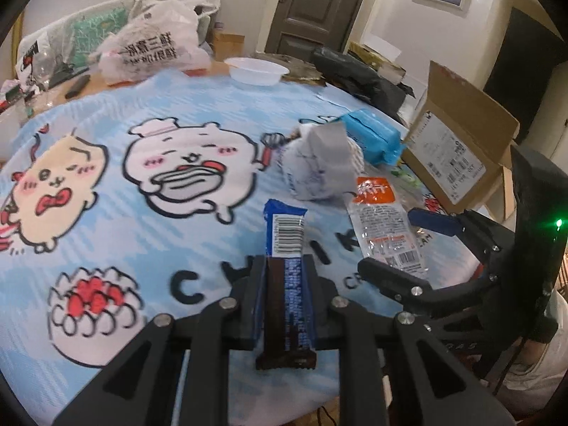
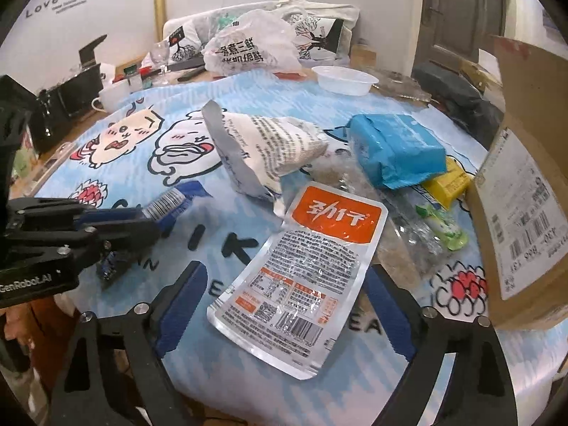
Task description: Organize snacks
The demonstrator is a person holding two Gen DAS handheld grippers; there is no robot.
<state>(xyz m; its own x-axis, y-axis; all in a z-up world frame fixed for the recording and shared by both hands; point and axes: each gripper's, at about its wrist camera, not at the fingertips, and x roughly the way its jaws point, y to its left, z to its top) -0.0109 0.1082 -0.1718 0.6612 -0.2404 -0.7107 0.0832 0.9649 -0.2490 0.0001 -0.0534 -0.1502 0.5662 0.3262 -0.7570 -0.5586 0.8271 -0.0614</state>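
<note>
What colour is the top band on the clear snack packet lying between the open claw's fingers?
Orange with white characters on the packet; clearest in the right wrist view.

cardboard box cut off at right edge, yellow packet half hidden

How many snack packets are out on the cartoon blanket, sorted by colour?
Blue: 2, the bar in the left hand-held gripper and the light blue pack.
Orange and clear: 1.
White and grey: 1.
Yellow: 1.
Green and clear: 1.
Total: 6.
</note>
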